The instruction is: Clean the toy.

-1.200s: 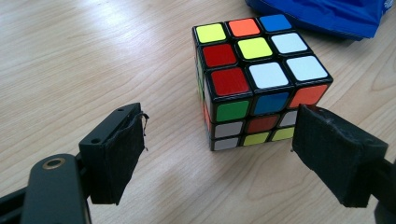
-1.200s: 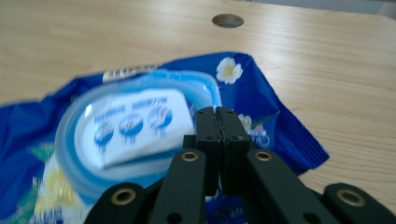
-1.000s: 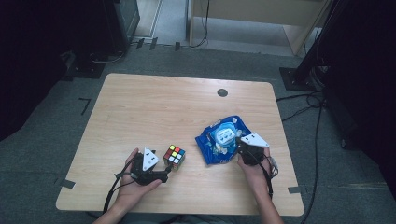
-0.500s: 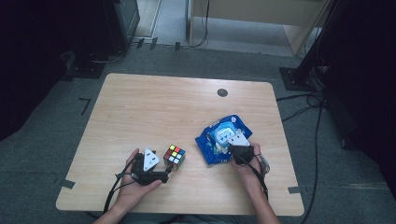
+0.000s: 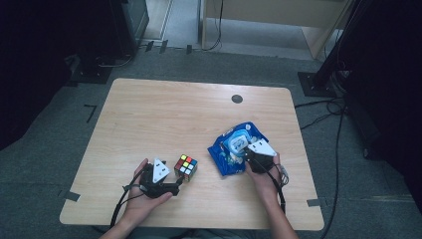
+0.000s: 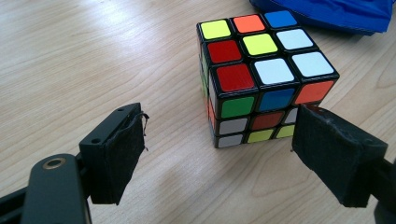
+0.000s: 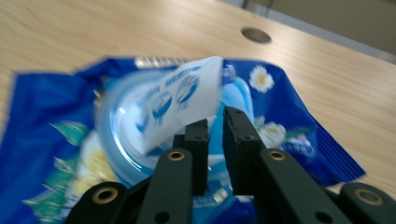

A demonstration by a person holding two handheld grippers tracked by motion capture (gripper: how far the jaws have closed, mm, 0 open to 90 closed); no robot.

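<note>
Right gripper view: your right tongs, just parting with nothing between, may snag the pack's flap; left tongs spread.

Both forearms come in from the bottom edge of the high view. The left hand lies low, palm up, cradling the left gripper, which points to the right; its jaws stand wide apart, pads pressing nothing. The right hand holds the right gripper angled forward and left. Its jaws have just been opening, a narrow gap between the pads, nothing clamped.
</note>
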